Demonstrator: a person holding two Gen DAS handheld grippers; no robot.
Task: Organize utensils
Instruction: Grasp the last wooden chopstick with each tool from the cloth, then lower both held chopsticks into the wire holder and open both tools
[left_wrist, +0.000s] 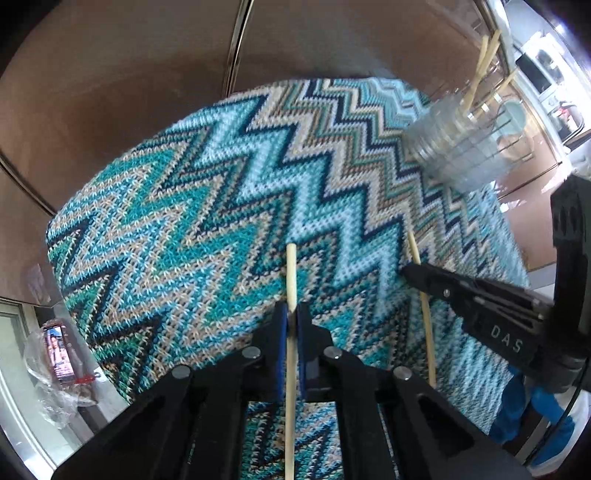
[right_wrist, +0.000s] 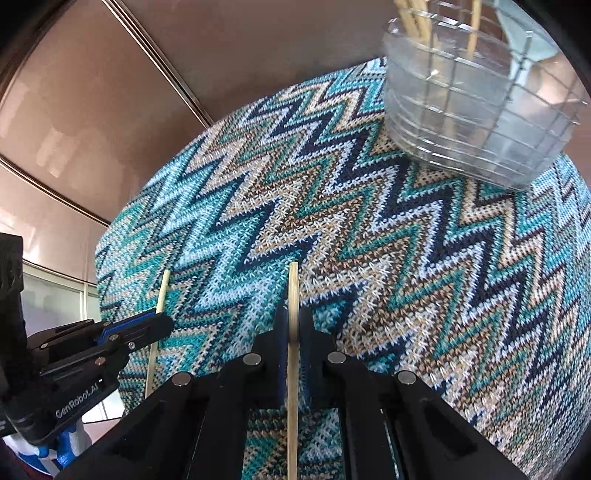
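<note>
A pale wooden chopstick is pinched between the blue pads of my left gripper, which is shut on it just above the zigzag knitted cloth. To its right my right gripper is shut on a second chopstick. In the right wrist view that second chopstick runs straight up between the pads of the right gripper. The left gripper and its chopstick sit at the left. A clear ribbed holder with several chopsticks stands at the cloth's far right.
The cloth covers a round top with a brown floor beyond its edge. A wire basket adjoins the holder. A crumpled plastic bag lies low at the left. Something blue shows under the right gripper.
</note>
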